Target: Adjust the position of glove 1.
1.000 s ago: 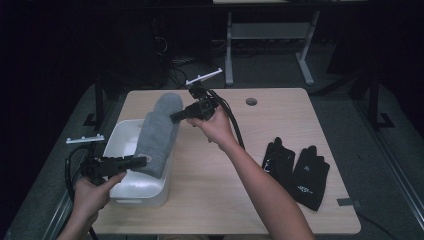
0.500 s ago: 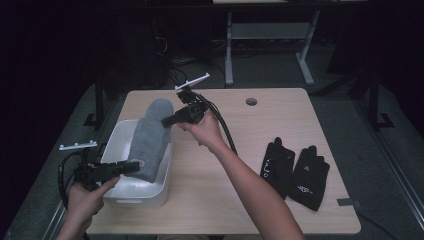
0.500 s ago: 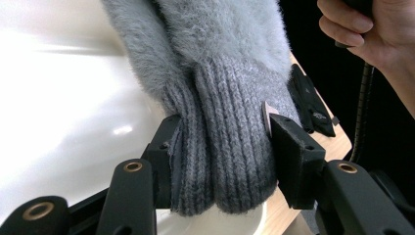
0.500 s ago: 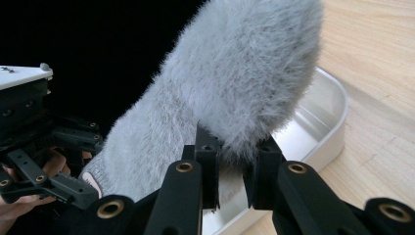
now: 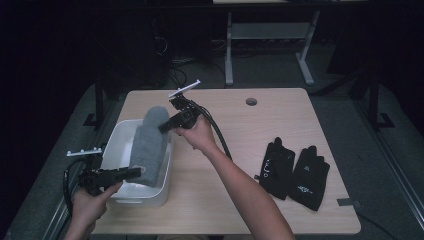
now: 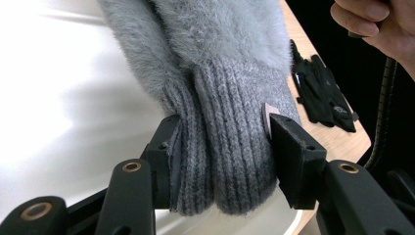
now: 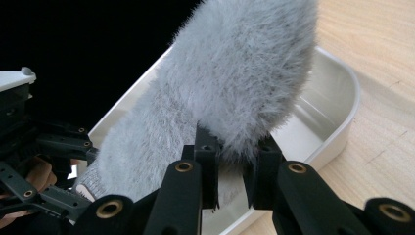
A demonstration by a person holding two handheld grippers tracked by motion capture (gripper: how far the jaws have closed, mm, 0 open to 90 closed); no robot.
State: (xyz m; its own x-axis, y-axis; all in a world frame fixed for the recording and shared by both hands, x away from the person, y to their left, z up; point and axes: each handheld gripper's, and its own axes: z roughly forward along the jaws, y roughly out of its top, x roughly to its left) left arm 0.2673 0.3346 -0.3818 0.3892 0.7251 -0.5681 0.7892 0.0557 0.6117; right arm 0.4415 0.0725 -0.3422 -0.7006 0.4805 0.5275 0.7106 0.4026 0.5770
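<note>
A pair of grey fluffy mittens (image 5: 147, 145) hangs stretched at a slant over the white tub (image 5: 116, 131), cuffs low at the near end. My left gripper (image 5: 127, 173) is shut on the two ribbed cuffs (image 6: 220, 147), which sit side by side between its pads, just above the tub's white inside (image 6: 58, 98). My right gripper (image 5: 164, 128) is shut on the fluffy tip end (image 7: 244, 93), pinching its lower edge above the tub's rim (image 7: 345, 112). In the right gripper view my own gripper (image 7: 236, 171) is at the bottom and the left gripper (image 7: 44, 161) is farther off at the left.
Two black gloves (image 5: 295, 172) lie side by side on the right half of the wooden table (image 5: 240, 200), also seen far off as black gloves (image 6: 323, 93). A round cable hole (image 5: 251, 101) is near the far edge. The right gripper's cable (image 5: 220, 140) trails along the forearm.
Both hands have come down and to the left with the mittens. The cuff end has sunk low over the tub and the tip end is lower than before.
</note>
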